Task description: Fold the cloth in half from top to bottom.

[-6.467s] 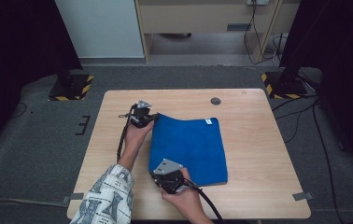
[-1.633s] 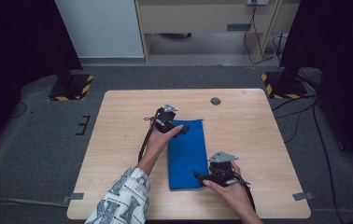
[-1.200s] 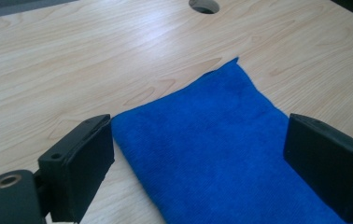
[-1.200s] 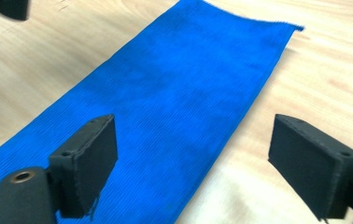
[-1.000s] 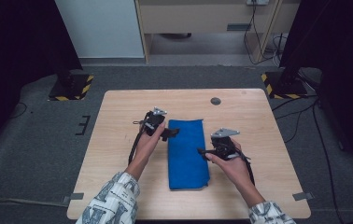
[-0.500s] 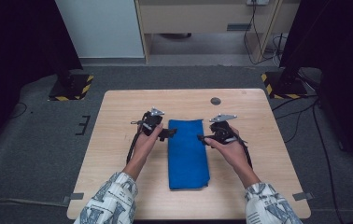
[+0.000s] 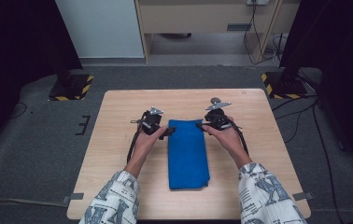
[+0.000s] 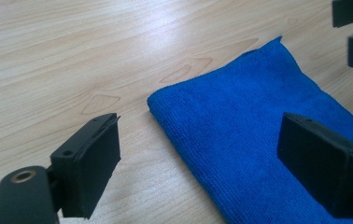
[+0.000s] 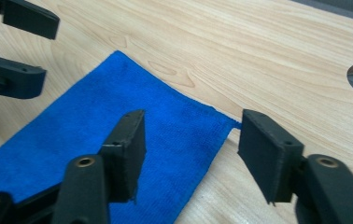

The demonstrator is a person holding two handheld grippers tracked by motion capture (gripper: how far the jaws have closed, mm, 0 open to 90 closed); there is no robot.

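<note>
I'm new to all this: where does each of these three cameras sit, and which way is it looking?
High view: fixed above the person's side, looking forward and down on the table; both forearms, the left gripper and the right gripper show.
Left gripper view: rides the left gripper, looking along its open jaws at the blue cloth's corner.
Right gripper view: rides the right gripper, looking along its open jaws at the cloth's other far corner; the left gripper sits beyond.
Shared: all three show the folded blue cloth on the wooden table.

Between the two tools lies a blue cloth (image 8: pixel 258 135) of matt, nubbly microfibre; the table (image 8: pixel 72 56) beneath is smooth pale wood with slight sheen.
</note>
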